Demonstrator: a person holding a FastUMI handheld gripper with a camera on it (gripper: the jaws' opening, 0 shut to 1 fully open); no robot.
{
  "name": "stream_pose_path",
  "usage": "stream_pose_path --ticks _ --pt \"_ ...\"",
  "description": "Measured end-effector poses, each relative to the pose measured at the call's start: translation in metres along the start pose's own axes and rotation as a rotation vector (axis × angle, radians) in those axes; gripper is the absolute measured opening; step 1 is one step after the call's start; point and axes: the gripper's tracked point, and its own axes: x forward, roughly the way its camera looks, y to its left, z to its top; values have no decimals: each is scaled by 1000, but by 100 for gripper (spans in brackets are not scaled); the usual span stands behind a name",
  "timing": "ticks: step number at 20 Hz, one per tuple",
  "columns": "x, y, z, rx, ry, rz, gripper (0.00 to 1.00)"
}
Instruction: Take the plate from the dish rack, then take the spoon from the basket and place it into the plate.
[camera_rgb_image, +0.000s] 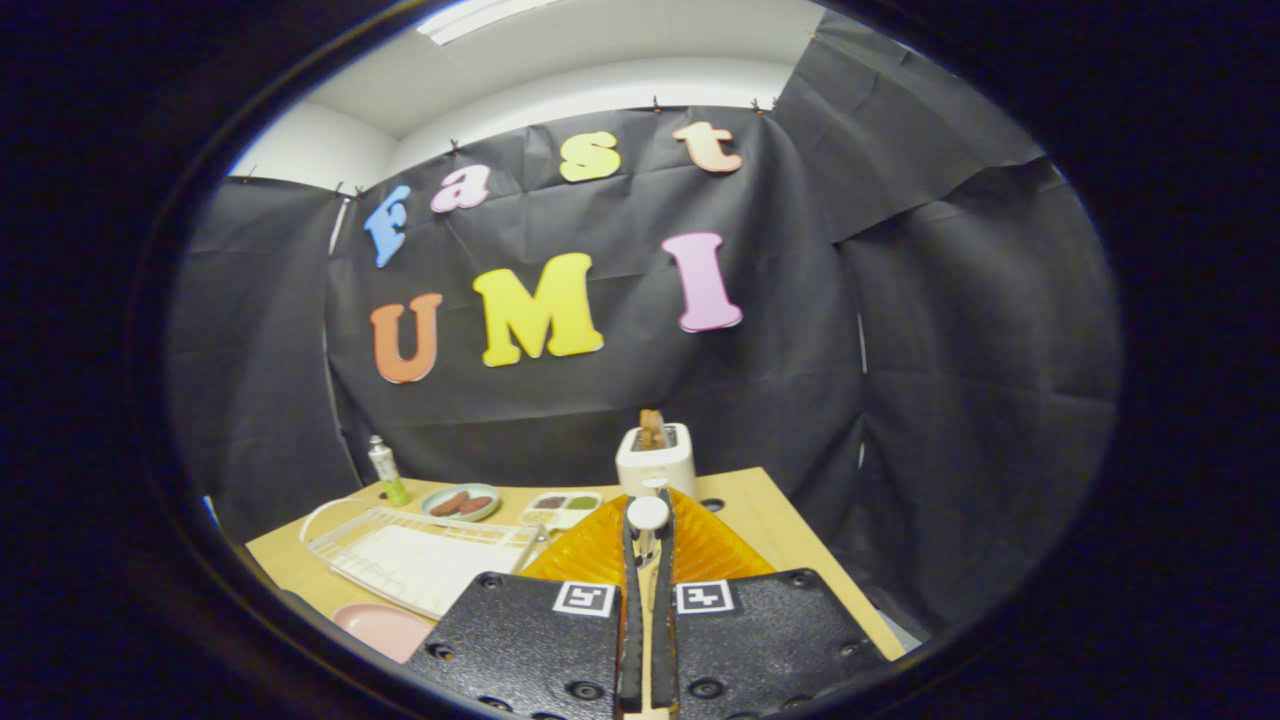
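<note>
Gripping the spoon (647, 515) between my gripper's (646, 560) clenched fingers, its white end sticks up at their tips, above the orange plate (710, 550) just ahead; the dish rack (420, 555) sits left.

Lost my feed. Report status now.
Gripper shut on white spoon, lifted over orange basket. Pink plate on table left of fingers, beside clear dish rack. Nothing blocking.
</note>
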Motion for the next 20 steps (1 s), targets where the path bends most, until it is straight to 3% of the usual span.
stream_pose_path --ticks 11,20 --pt "-38 195 -33 -143 126 428 9" --pt "-24 255 -134 -281 329 564 9"
